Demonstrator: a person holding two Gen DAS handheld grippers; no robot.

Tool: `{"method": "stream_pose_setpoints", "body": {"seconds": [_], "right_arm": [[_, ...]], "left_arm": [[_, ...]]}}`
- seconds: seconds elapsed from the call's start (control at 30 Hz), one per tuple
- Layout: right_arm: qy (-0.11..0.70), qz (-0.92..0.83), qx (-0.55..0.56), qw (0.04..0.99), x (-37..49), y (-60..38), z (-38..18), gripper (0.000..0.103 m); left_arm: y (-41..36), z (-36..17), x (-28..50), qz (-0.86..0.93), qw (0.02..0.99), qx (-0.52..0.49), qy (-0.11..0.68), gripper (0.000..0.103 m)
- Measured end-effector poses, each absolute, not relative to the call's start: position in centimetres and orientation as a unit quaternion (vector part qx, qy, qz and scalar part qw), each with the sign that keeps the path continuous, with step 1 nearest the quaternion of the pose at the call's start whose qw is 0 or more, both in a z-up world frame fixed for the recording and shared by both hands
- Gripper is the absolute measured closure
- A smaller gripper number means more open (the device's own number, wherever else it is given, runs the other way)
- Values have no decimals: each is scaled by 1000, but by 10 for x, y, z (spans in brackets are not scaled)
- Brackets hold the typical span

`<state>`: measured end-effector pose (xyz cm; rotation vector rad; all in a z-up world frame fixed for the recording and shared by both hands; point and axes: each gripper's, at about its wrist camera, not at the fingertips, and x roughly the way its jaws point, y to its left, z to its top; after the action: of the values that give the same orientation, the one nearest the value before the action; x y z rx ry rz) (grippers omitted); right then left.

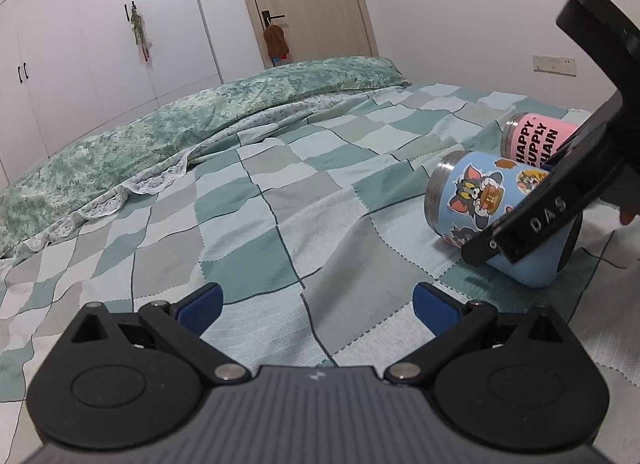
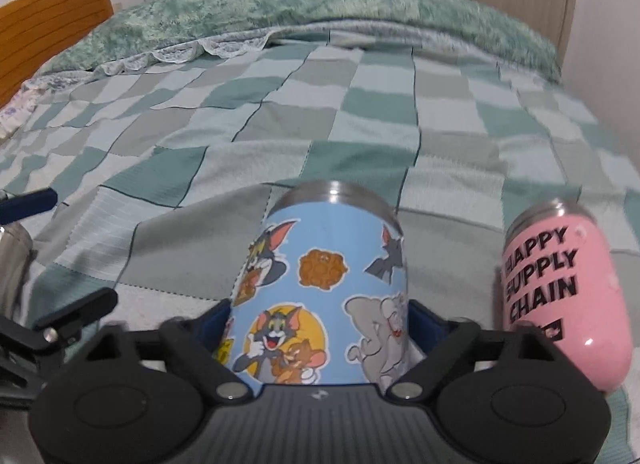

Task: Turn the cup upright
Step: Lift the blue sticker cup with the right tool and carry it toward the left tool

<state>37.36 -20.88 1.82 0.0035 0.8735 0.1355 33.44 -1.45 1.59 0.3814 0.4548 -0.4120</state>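
The blue cartoon cup lies tilted on its side on the checked bedspread, its steel rim pointing away from the right gripper and toward the green quilt bunched along the far side of the bed. The right gripper's jaws are closed on the cup's lower body, a blue pad pressed against each side. In the left wrist view the same cup appears with the right gripper's black frame crossing over it.

Just to the right of the blue cup lies the pink cup printed with "HAPPY SUPPLY CHAIN", also on its side, apart from the blue one in the right wrist view.

The left gripper hangs over bare bedspread to the left of the blue cup, well apart from it, its jaws spread wide with nothing between them.
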Motion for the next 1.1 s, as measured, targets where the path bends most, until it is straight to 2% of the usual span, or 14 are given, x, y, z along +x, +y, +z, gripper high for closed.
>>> {"method": "stream_pose_setpoints", "body": {"seconds": [0.43,0.8,1.1], "right_arm": [[409,68,11,910,350,-211,28,17],[380,95,43,919,269,-192,72,17],[388,113,68,912,193,-168,68,17]], "left_arm": [[-20,29,310,-211,935,199,206,0],[0,67,227,-196,942,180,204,0],[27,73,153,-180,942,176,223,0]]}}
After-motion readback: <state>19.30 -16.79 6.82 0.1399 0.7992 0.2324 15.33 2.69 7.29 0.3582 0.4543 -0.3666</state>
